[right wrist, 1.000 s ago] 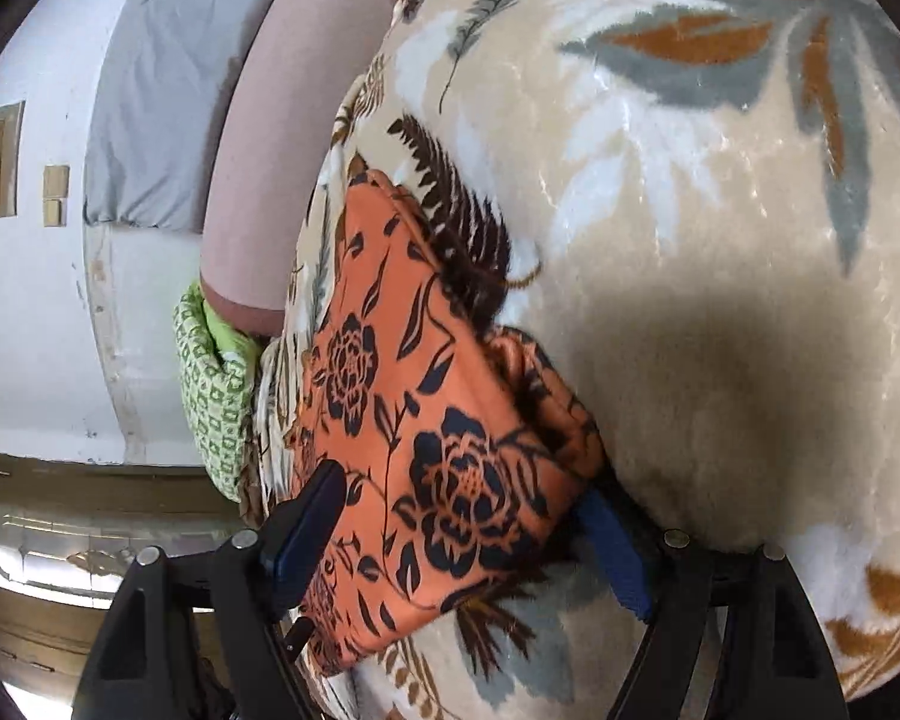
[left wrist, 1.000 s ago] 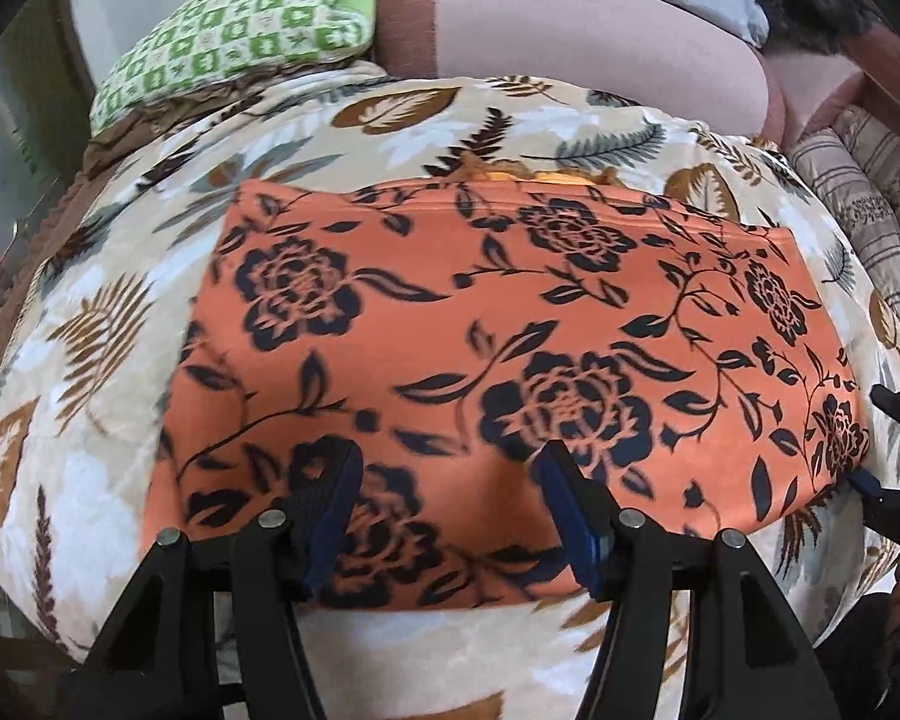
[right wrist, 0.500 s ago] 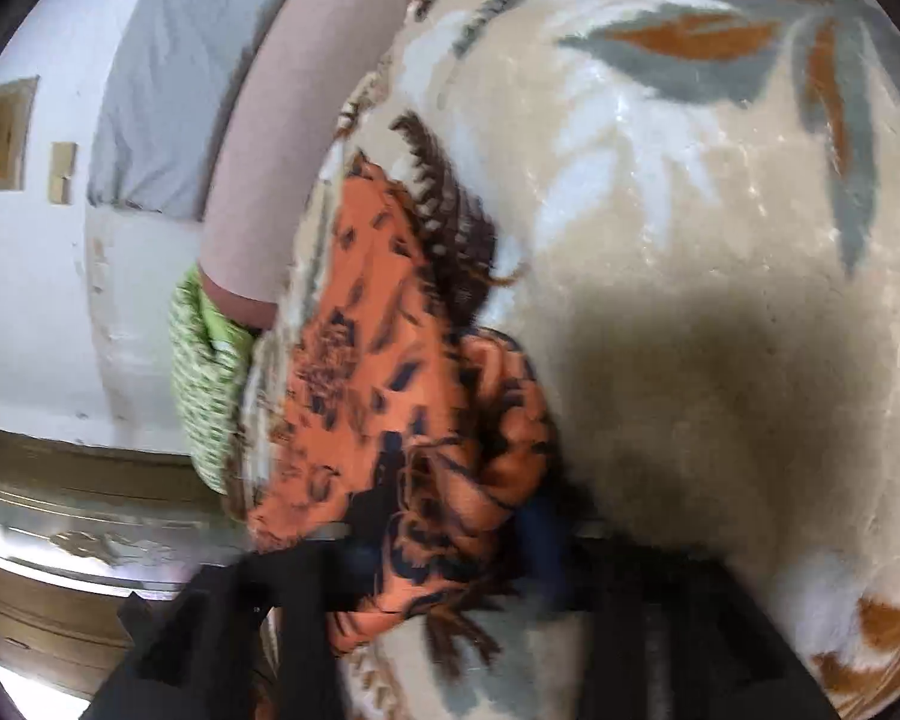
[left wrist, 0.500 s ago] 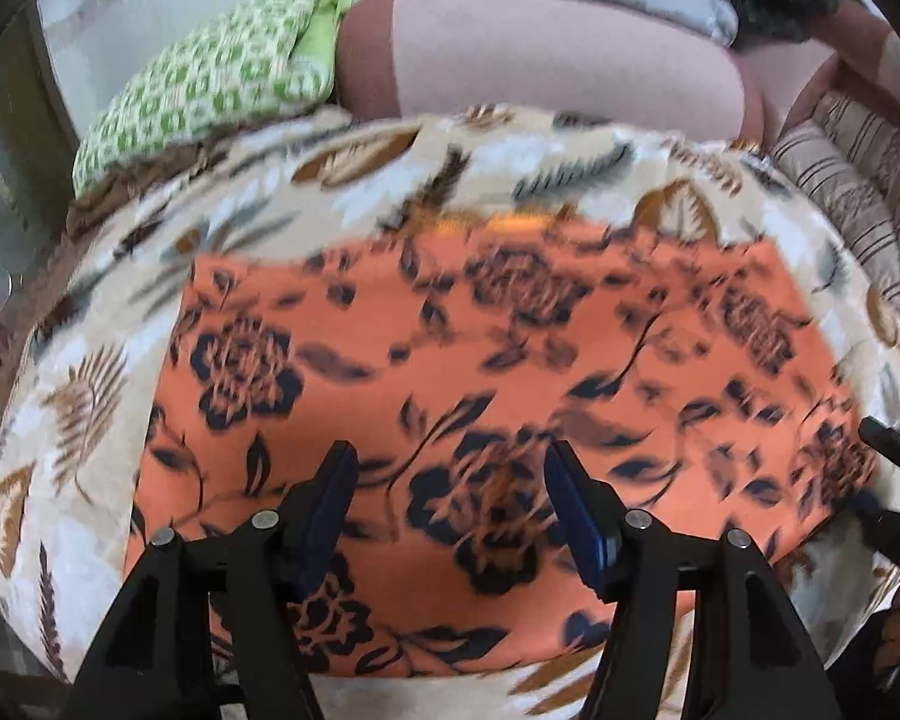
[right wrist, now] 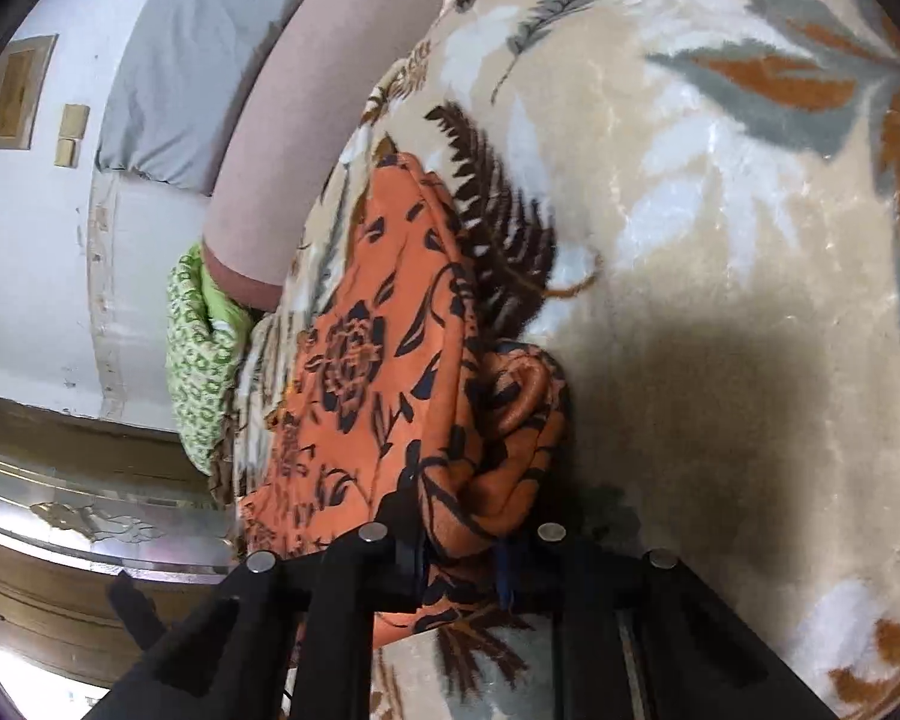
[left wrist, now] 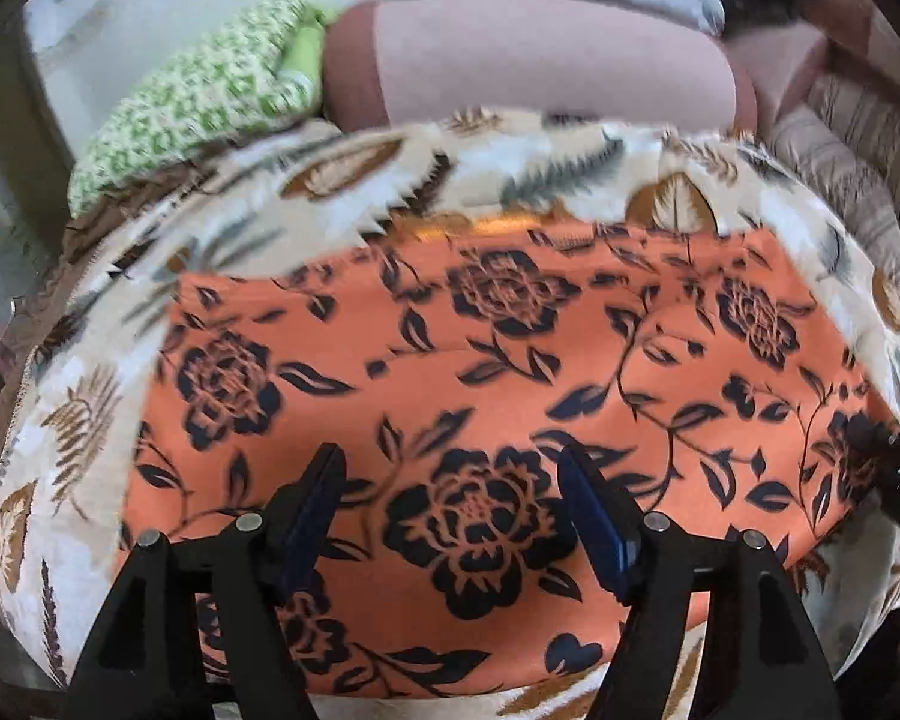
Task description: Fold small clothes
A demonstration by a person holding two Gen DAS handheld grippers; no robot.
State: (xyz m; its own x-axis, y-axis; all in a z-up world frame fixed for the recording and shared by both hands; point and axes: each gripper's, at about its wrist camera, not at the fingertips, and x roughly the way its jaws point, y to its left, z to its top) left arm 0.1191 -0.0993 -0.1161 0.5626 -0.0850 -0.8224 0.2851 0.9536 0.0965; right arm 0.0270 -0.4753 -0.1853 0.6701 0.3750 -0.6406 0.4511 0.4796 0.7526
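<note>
Orange floral garment (left wrist: pixel 486 384) (bunched edge) between pinching right fingers (right wrist: pixel 405 531); left fingers (left wrist: pixel 594 516) spread above, plush blanket (right wrist: pixel 720 240) beneath.

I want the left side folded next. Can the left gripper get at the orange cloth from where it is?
Probably yes. The left gripper hangs open right over the cloth, which lies flat on the blanket with nothing between the jaws and the fabric. The right gripper is shut on the far right edge, clear of it.

An orange cloth (left wrist: pixel 510 372) printed with dark flowers and leaves lies spread flat beneath and ahead of the left gripper (left wrist: pixel 453 507). Its end is bunched up between the right gripper's (right wrist: pixel 459 546) fingers.
</note>
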